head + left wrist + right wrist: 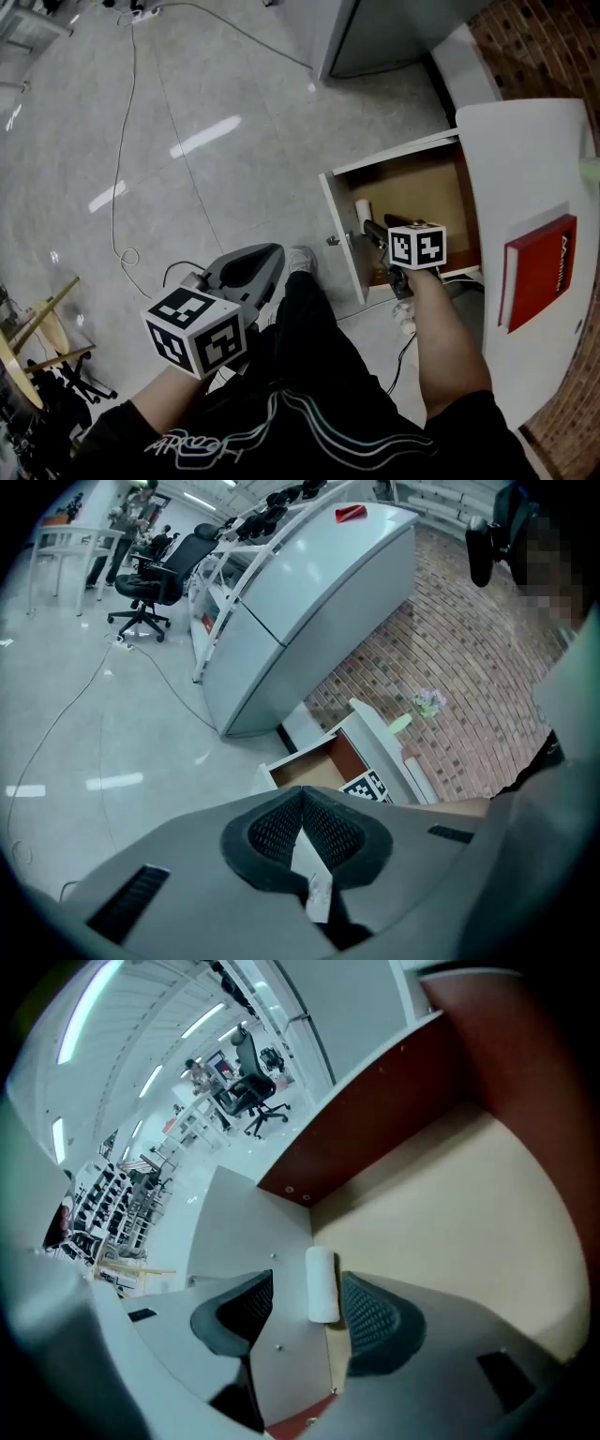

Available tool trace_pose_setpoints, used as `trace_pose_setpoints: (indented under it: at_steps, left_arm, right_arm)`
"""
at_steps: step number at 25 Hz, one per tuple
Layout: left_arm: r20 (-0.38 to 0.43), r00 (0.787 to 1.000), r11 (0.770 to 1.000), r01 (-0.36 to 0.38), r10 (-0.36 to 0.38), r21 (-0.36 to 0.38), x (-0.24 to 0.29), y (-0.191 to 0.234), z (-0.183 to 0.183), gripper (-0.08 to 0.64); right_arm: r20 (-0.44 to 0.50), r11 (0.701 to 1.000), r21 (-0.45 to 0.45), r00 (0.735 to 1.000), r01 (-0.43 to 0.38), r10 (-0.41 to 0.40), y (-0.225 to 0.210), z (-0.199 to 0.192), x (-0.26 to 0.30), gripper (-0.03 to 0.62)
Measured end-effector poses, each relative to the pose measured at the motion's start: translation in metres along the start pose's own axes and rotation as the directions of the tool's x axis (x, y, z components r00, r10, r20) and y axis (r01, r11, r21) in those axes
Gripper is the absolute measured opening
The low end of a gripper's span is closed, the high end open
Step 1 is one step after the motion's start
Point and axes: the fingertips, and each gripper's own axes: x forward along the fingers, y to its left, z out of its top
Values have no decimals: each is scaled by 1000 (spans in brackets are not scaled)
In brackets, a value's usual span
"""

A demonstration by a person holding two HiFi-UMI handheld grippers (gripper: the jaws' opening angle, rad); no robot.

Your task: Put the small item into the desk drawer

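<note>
The small item, a short white roll [362, 212], lies in the open desk drawer [422, 183] against the inside of its front panel. My right gripper [371, 231] reaches into the drawer just behind it. In the right gripper view the white roll [322, 1284] rests on the drawer floor [450, 1213] between the two dark pads, and neither pad presses on it; the right gripper [306, 1288] is open. My left gripper [246, 265] hangs low over the floor beside my knee. The left gripper [302, 797] has its pad tips together, with nothing held that I can see.
A red book [539, 270] lies on the white desk top [534, 150] to the right of the drawer. A brick wall runs behind the desk. A thin cable [120, 178] trails over the grey floor, and a grey cabinet [375, 33] stands beyond the drawer.
</note>
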Motion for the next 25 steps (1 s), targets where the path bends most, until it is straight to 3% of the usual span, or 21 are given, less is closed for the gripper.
trace_pose_setpoints:
  at_steps: [3,5,8,12,17,20,25]
  left_arm:
    - [15,1000,1000,10,-11,18,-16,-13,2,21]
    - [25,1000,999,18,-18,30,-31,-23,2,21]
    - [45,999,999,23,-25,48,-59,-38,3,21]
    - [115,992,993,42,-54,108,-99,-67,19,21]
    - [155,980,979,93,-122,184,-162,-124,22,21]
    - [179,967,958,130,-179,257,-204,-163,23,21]
    - [232,928,910,192,-290,367,-267,-223,18,21]
  right_arm:
    - [102,997,45,993,-63,58,26,17,-36,219]
    - [197,987,81,973,-136,118,50,34,-69,219]
    - [314,980,26,932,-200,182,98,59,-127,219]
    - [447,960,-95,850,-264,278,167,83,-211,204]
    - [522,916,-232,753,-327,400,253,66,-310,184]
    - [555,889,-297,694,-349,458,304,45,-363,158]
    - [609,851,-384,594,-359,526,370,2,-433,123]
